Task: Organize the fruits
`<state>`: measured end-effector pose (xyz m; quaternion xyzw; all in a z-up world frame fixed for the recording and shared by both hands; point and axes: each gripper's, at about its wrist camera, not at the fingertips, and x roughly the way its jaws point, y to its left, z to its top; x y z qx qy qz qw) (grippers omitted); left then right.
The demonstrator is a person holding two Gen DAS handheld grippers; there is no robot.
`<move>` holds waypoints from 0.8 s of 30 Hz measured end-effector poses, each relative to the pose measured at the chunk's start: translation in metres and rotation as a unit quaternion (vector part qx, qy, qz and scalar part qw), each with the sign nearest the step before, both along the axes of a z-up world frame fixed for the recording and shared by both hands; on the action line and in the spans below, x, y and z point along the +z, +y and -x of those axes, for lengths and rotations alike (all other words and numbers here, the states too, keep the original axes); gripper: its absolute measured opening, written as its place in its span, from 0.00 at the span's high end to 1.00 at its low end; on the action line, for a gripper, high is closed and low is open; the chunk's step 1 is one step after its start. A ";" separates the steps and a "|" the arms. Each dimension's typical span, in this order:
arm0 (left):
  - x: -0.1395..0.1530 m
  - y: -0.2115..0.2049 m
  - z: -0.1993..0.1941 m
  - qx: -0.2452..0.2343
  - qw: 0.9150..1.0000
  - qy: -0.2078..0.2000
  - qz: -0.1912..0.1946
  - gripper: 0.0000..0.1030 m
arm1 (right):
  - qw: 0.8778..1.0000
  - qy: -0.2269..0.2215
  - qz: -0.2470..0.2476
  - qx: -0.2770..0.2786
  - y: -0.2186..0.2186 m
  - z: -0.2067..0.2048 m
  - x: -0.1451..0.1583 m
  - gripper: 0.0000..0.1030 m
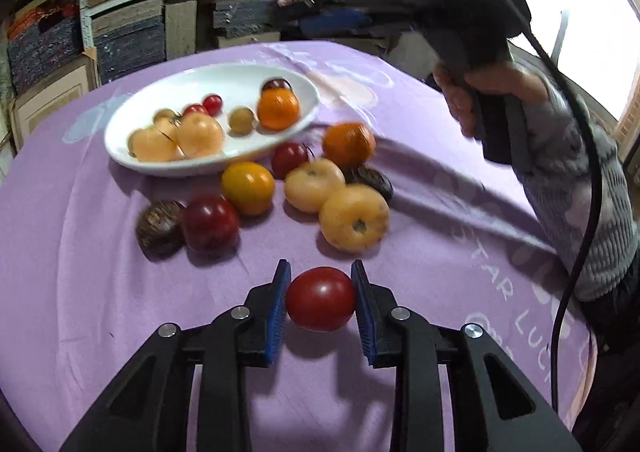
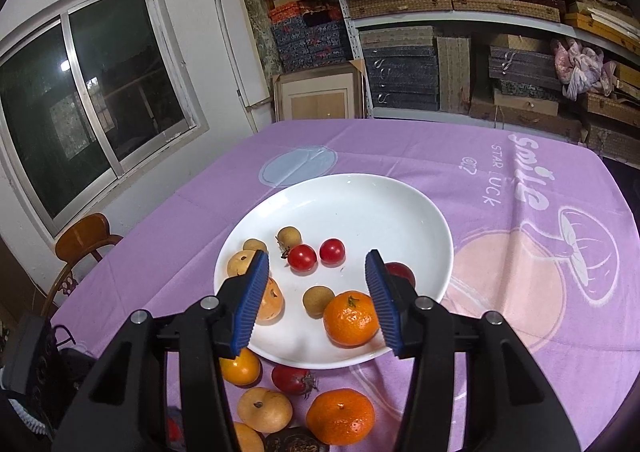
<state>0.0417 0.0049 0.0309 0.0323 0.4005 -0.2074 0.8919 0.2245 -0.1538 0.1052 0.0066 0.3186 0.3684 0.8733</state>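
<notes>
The left gripper (image 1: 320, 302) clenches a round dark-red tomato (image 1: 321, 304) between its blue pads, on the lilac tablecloth (image 1: 80, 252). The right gripper (image 2: 316, 304) hangs released above the white oval plate (image 2: 400, 212); an orange mandarin (image 2: 351, 318) lies at the plate's 6 o'clock.

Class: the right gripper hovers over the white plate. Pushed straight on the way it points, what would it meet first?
Probably the white plate itself, near the two small red cherry tomatoes; the right gripper has open, empty jaws. Depth is uncertain.
</notes>
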 end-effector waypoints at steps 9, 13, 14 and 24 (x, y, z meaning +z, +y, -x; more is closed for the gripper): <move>0.053 0.027 -0.092 0.099 0.993 -0.061 0.015 0.70 | 1.000 -0.001 0.005 -0.002 -0.001 0.008 -0.003 0.52; 0.044 0.034 -0.142 0.133 0.990 -0.039 0.030 0.70 | 1.000 0.008 0.009 -0.001 0.000 0.005 -0.010 0.52; 0.044 0.036 -0.151 0.137 0.990 -0.029 0.031 0.70 | 1.000 0.011 0.010 0.000 0.001 0.003 -0.012 0.52; 0.033 0.053 -0.165 0.190 0.980 -0.023 0.055 0.33 | 1.000 0.018 0.014 -0.002 0.003 0.001 -0.021 0.52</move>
